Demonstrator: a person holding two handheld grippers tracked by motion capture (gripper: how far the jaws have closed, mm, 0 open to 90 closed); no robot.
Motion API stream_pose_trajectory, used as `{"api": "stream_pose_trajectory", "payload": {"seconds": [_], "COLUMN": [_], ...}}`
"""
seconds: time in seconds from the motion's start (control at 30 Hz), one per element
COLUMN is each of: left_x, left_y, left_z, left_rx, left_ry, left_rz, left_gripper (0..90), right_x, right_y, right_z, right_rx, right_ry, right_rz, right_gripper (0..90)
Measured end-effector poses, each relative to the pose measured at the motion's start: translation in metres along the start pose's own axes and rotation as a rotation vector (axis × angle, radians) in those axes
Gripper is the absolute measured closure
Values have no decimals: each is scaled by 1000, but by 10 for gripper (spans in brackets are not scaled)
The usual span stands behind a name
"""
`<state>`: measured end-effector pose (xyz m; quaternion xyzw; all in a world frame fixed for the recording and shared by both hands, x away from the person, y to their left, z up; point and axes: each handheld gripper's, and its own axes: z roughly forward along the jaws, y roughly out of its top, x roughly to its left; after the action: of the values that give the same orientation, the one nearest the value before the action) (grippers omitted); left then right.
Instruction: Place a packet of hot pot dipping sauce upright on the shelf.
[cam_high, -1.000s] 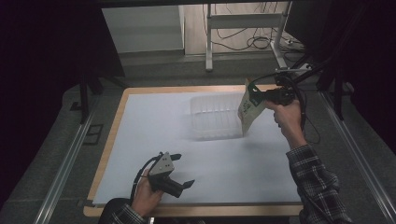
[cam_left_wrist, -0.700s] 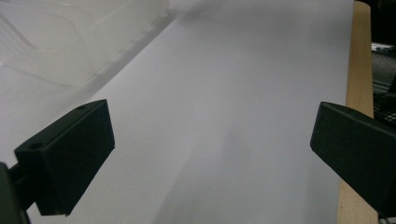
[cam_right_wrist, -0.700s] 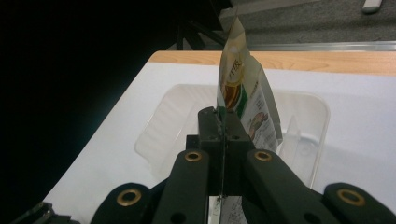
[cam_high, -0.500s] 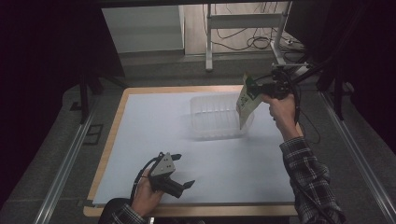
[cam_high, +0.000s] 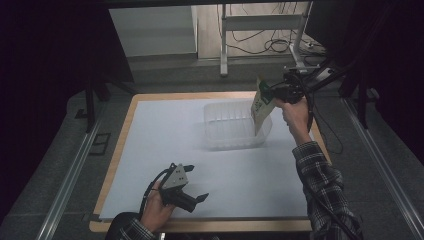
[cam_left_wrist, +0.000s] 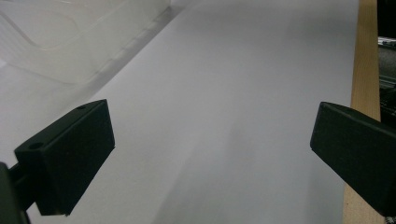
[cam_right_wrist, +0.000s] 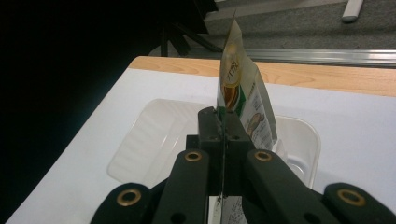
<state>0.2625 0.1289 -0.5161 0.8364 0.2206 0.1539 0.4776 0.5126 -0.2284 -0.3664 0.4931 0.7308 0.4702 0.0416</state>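
The right claw is clamped on the edge of a printed snack pouch, which hangs just below it, over the near-right corner of a clear plastic tray. The pouch looks light, thin and floppy, its film probably slick, so a pinch on the flat sealed edge seems the safest hold. The left claw rests low on the white tabletop, jaws spread wide and empty, well apart from the tray.
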Motion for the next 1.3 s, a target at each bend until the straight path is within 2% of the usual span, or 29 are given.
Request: {"api": "stream_pose_trajectory", "payload": {"seconds": [0.8, 0.9, 1.03, 1.2, 1.3], "left_x": [0, 0, -1, -2, -1], "left_y": [0, 0, 0, 0, 0], "left_z": [1, 1, 1, 2, 1], "left_rx": [12, 14, 15, 21, 16], "left_ry": [1, 0, -1, -2, 1], "left_rz": [4, 4, 7, 11, 11], "left_gripper": [0, 0, 0, 0, 0], "right_x": [-8, -10, -11, -11, -10], "right_y": [-15, -18, -19, -21, -22], "right_z": [27, 29, 28, 28, 30], "right_rx": [37, 28, 21, 20, 25], "right_ry": [-24, -5, -5, -13, -17], "right_rz": [-2, 5, 3, -9, -20], "right_gripper": [888, 886, 884, 863, 820]}}
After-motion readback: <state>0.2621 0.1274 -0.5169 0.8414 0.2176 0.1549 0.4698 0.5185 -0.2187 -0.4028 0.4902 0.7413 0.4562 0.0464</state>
